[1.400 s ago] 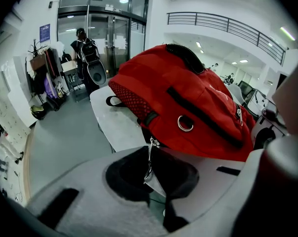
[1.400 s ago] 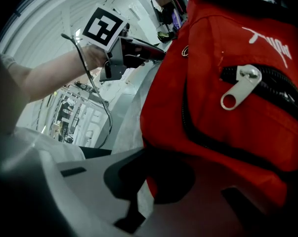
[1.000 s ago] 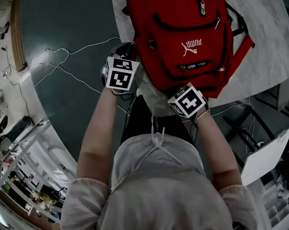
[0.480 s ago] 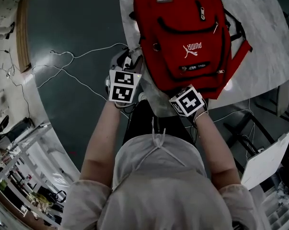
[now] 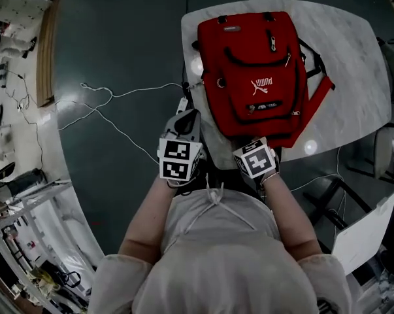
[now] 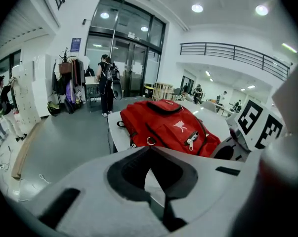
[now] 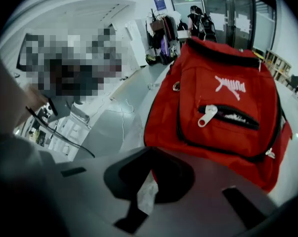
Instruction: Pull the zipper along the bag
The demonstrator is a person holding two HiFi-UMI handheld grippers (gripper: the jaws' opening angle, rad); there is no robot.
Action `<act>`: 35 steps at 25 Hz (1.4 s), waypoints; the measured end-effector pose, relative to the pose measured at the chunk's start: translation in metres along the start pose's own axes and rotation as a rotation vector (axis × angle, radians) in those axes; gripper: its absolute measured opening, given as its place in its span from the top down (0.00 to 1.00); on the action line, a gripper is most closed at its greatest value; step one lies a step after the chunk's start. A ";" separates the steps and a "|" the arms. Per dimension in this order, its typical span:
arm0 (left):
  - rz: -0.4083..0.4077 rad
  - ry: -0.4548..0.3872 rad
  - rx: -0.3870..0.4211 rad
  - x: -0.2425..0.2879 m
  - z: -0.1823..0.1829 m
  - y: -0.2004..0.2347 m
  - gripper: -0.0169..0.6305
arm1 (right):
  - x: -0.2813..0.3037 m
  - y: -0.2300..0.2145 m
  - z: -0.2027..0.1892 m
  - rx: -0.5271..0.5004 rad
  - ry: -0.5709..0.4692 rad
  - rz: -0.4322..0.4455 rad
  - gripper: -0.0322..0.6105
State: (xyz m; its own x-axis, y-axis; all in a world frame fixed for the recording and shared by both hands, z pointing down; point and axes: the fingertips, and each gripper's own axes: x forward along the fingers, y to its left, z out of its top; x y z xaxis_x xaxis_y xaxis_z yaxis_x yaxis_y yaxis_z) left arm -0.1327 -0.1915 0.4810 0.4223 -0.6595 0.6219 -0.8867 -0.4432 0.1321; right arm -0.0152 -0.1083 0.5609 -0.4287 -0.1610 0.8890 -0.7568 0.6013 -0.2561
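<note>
Close to your body, both tools have come back from the bag since a second ago. Your left hand-held gripper (image 5: 187,120) is closed with nothing in it, and it hangs by the near left corner of the surface (image 5: 353,64). Your right hand-held gripper (image 5: 255,154) is closed and empty too, right at the near edge of the red bag (image 5: 255,70). The bag lies flat on the surface, a bit farther out, with its bottom end toward you. On its front pocket you can see the white zipper pull (image 7: 207,116), and that pocket gapes open. Nobody is holding the pull now, so I think you must reach out again and pinch it before the zipper can slide. Far off, a person (image 6: 106,85) stands by the glass doors.
</note>
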 end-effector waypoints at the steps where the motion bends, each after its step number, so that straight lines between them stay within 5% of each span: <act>1: 0.003 -0.019 0.001 -0.006 0.005 -0.002 0.94 | -0.009 -0.001 0.010 0.001 -0.041 -0.014 0.91; 6: 0.036 -0.150 0.030 -0.032 0.044 -0.008 0.95 | -0.061 -0.012 0.071 -0.021 -0.295 -0.146 0.91; 14: -0.002 -0.462 -0.016 -0.117 0.142 -0.030 0.95 | -0.171 0.016 0.149 -0.028 -0.635 -0.185 0.91; 20: 0.016 -0.567 0.021 -0.147 0.179 -0.036 0.95 | -0.243 0.038 0.190 -0.126 -0.874 -0.229 0.91; 35: 0.003 -0.593 0.080 -0.152 0.194 -0.050 0.94 | -0.260 0.049 0.196 -0.164 -0.959 -0.156 0.91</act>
State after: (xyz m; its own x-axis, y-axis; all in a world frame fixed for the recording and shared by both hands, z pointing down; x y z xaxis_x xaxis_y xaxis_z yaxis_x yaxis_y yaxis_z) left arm -0.1157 -0.1871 0.2298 0.4731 -0.8771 0.0823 -0.8809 -0.4697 0.0580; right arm -0.0376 -0.1898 0.2428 -0.6030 -0.7711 0.2046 -0.7924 0.6085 -0.0418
